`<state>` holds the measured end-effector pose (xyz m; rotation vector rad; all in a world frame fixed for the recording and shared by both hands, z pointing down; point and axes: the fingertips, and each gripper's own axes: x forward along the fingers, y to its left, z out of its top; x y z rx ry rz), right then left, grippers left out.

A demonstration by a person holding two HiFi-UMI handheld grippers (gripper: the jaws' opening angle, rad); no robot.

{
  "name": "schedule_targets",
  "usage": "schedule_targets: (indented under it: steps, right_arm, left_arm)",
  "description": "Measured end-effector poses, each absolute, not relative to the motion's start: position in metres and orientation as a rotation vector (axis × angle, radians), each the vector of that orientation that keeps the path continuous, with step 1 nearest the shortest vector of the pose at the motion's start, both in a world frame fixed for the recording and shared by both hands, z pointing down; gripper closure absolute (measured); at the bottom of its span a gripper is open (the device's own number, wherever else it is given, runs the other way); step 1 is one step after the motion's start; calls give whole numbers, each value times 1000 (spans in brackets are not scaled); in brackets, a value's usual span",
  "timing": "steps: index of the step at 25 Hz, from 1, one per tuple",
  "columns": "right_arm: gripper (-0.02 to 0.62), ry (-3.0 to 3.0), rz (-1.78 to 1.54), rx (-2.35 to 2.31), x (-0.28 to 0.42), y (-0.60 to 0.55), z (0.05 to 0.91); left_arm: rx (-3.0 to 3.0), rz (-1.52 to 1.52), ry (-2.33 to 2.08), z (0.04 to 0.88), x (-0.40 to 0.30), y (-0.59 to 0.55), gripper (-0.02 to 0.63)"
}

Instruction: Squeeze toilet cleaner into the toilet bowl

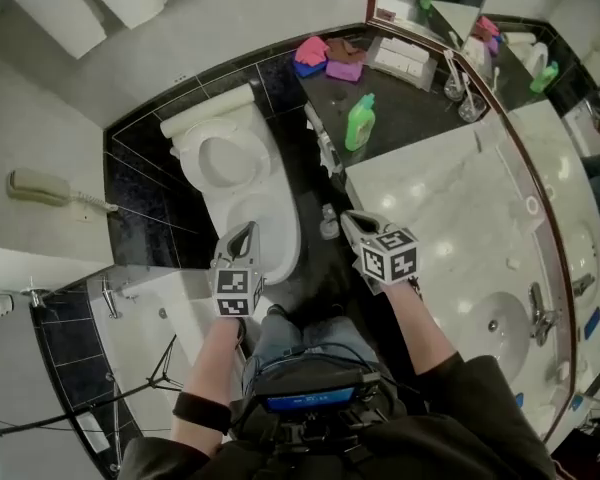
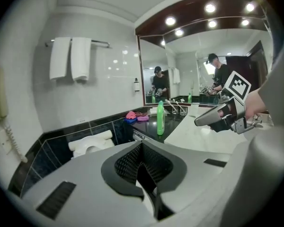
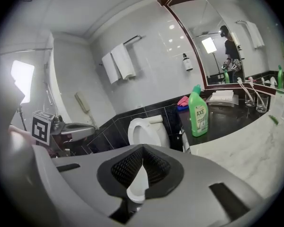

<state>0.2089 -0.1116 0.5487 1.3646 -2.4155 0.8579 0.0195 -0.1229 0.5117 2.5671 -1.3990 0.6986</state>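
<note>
Bottle of toilet cleaner (image 1: 360, 121), green, capped, upright on the black counter (image 1: 410, 128), upper centre of the head view. Touched by neither gripper. Appears right of centre in the right gripper view with a white label, and as a slim green shape at centre in the left gripper view.

Toilet (image 1: 270, 208), white, left of the bottle in the head view, set against black wall tiles.

Left gripper (image 1: 245, 236), lower centre of the head view, over the near end of the toilet. Jaws pressed together, nothing between them.

Right gripper (image 1: 352, 221), just right of the left one, at the near corner of the pale marble counter (image 1: 450, 218). Jaws likewise together and empty. Well apart from the bottle.

Pink and purple cloths (image 1: 327, 56), folded, at the far end of the black counter.

Two glasses (image 1: 462, 93) holding toothbrushes, right of the bottle beside the mirror (image 1: 500, 78).

Sink (image 1: 500, 333) with tap, lower right, sunk in the marble counter.

Wall telephone (image 1: 40, 188), left edge of the head view.

White towels (image 2: 71, 58) on a rail, upper left of the left gripper view.
</note>
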Motion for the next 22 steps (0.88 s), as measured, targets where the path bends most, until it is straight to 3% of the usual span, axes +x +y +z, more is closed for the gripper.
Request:
schedule_targets:
  steps: [12, 22]
  right_arm:
    - [592, -2454, 794, 1202, 69, -94, 549]
    - [592, -2463, 748, 1210, 4, -86, 540]
  left_arm:
    - [2324, 669, -1643, 519, -157, -74, 603]
    - [2288, 611, -1680, 513, -232, -58, 603]
